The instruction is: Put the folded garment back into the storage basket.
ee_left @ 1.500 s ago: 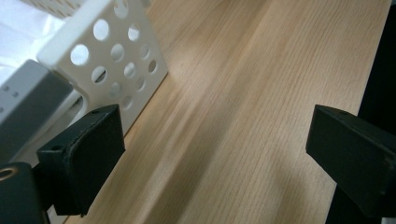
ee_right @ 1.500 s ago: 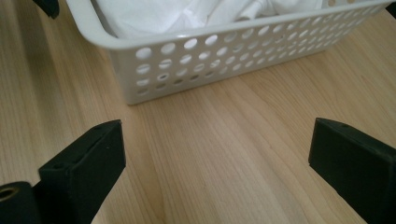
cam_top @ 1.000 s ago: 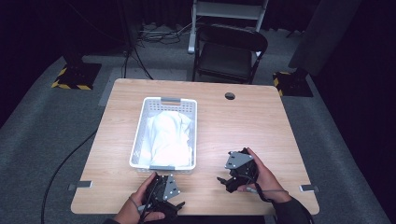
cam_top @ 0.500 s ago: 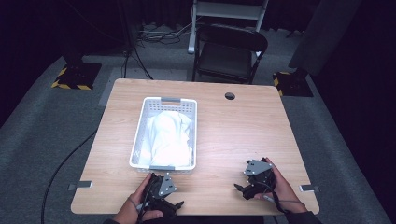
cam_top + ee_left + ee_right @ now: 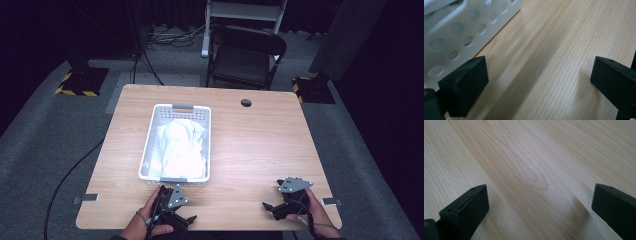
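Grippers rest low at the near edge of the table [image 5: 260, 145], one in each hand of the person. The left gripper [image 5: 186, 220] is released: in the left gripper view its two black jaws stand wide apart with only bare wood between them, and nothing is held. It sits just in front of the near short wall of the white basket [image 5: 150, 145], close to it; the left gripper view shows the perforated basket wall [image 5: 459, 37] beside its one jaw, and whether they touch cannot be told. The left hand [image 5: 147, 220] wraps the gripper body from the near side.

The right gripper [image 5: 267, 206] is also released, its jaws spread wide over the plain wood grain [image 5: 531, 177] with nothing between them. It lies near the right front corner of the table, well apart from the basket, held by the right hand [image 5: 315, 215], and its jaws point toward the left gripper.

The basket stands left of the table middle, its long side running away from the person. A crumpled white cloth [image 5: 181, 145] lies inside it. Beyond the far table edge stands a dark folding chair [image 5: 247, 55].
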Demonstrator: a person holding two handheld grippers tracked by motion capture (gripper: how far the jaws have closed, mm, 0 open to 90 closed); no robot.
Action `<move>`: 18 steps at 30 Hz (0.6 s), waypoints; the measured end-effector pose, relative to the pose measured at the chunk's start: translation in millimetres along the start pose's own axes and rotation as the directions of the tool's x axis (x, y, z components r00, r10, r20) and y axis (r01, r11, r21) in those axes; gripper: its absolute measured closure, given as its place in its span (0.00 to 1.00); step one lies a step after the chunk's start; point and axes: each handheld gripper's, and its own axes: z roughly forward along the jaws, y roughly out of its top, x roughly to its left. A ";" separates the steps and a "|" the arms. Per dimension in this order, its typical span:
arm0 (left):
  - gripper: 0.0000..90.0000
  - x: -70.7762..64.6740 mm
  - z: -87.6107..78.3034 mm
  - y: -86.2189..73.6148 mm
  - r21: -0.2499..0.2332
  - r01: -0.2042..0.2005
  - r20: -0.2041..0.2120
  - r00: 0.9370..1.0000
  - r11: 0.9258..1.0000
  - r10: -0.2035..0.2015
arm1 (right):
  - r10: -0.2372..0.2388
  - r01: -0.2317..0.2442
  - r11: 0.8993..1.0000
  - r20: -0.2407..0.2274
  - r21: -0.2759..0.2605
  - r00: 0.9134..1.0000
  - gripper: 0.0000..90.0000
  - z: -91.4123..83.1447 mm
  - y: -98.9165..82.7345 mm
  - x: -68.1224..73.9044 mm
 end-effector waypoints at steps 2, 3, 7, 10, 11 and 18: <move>0.01 0.2 0.0 0.0 0.001 -0.001 0.001 1.000 1.000 0.001 | 0.041 -0.041 0.999 -0.030 -0.011 0.999 0.01 -1.0 -6.1 -2.7; 0.01 0.2 0.2 0.0 0.000 -0.001 0.002 1.000 1.000 0.001 | 0.045 -0.046 0.999 -0.033 -0.023 0.998 0.01 -1.7 -8.8 -3.4; 0.01 0.2 0.1 0.0 0.001 0.000 0.001 1.000 1.000 0.000 | 0.049 -0.050 0.998 -0.032 -0.033 0.998 0.01 -3.5 -11.9 -4.0; 0.00 0.8 0.6 0.5 0.003 -0.003 0.002 1.000 1.000 0.003 | 0.052 -0.053 0.998 -0.028 -0.033 0.998 0.01 -3.2 -11.6 -3.8; 0.00 0.9 0.8 0.6 0.003 -0.003 0.004 1.000 1.000 0.003 | 0.052 -0.053 0.998 -0.028 -0.033 0.998 0.01 -3.1 -11.6 -3.8; 0.00 1.0 0.8 0.7 0.003 -0.003 0.005 1.000 1.000 0.003 | 0.057 -0.058 0.998 -0.025 -0.034 0.998 0.01 -2.6 -11.1 -4.0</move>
